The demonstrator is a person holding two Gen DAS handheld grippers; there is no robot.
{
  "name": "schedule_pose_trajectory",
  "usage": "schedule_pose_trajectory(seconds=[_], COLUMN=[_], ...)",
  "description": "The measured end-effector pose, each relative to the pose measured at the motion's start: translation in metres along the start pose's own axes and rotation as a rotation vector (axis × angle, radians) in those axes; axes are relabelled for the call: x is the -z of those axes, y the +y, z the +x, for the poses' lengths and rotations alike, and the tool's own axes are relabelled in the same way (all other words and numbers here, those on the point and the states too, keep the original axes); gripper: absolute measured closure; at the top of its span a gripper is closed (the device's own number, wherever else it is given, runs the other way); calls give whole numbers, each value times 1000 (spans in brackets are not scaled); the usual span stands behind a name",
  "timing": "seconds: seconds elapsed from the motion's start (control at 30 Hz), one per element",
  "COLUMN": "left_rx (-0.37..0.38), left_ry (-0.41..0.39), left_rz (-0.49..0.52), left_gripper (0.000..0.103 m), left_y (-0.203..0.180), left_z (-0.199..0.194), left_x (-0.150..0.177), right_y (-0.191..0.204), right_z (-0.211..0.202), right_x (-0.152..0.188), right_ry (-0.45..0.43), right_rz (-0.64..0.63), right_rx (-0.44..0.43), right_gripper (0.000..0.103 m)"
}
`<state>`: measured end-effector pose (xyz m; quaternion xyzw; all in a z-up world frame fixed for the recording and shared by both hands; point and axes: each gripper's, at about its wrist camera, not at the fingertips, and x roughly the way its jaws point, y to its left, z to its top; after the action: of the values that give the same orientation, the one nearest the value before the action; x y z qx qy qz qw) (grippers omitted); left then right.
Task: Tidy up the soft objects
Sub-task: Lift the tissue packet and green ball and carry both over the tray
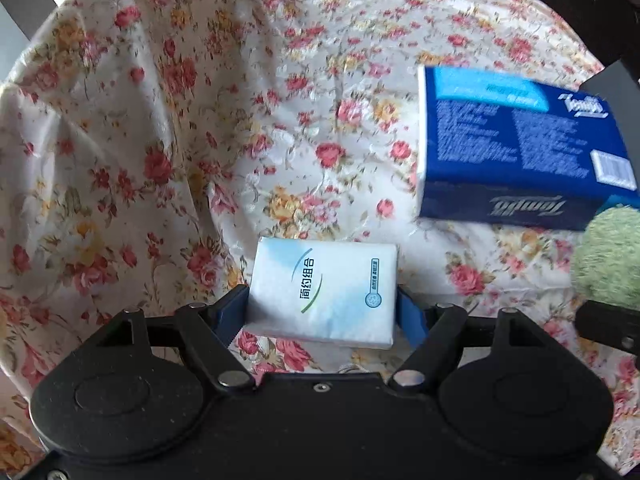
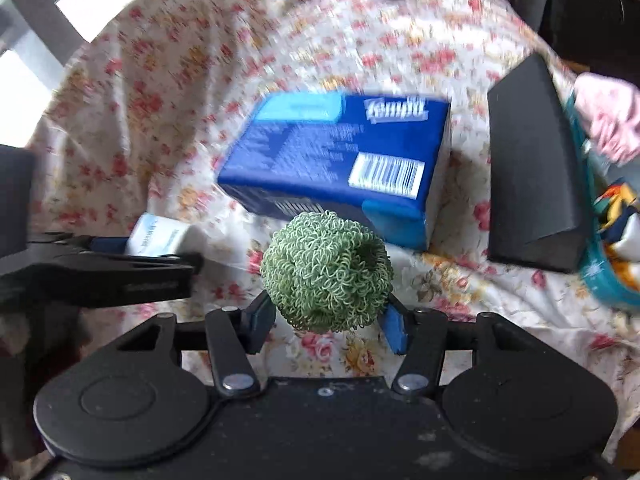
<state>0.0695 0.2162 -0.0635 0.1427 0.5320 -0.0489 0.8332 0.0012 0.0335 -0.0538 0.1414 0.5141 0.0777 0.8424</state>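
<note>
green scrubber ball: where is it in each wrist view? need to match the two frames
Left wrist view: green scrubber ball at the right edge, partly cut off, just below the blue tissue box.
Right wrist view: green scrubber ball at centre, between the pads of the right gripper, in front of the blue tissue box.
Shared landmark: the blue tissue box on the floral cloth.

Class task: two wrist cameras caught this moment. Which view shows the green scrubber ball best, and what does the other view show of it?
The right wrist view. There the green scrubber ball sits whole and central, its wiry loops sharp, squeezed between the right gripper jaws. The left wrist view catches only a fuzzy green part of it at the right edge, beside the blue tissue pack.
</note>
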Motion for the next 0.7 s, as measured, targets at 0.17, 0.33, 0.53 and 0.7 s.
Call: schedule_pose_trajectory(seconds=[0.17, 0.33, 0.53, 0.7], left_rx=[9, 32, 79, 130], left_ry=[-65, -142, -219, -279], left_rz=[25, 71, 132, 197], left_gripper=[31, 31, 31, 31], left_y=[-12, -32, -74, -115], left_z=[-28, -59, -93, -112], left_x=[-9, -24, -47, -64], right_y=[-5, -31, -83, -128], right_z=[-47, -95, -126, -139], right_x=[-3, -9, -20, -28], right_ry=[-128, -286, -389, -404], right_rz=[-23, -27, 35, 122], right_rx=[-11, 80, 234, 347], right_gripper=[48, 47, 47, 47])
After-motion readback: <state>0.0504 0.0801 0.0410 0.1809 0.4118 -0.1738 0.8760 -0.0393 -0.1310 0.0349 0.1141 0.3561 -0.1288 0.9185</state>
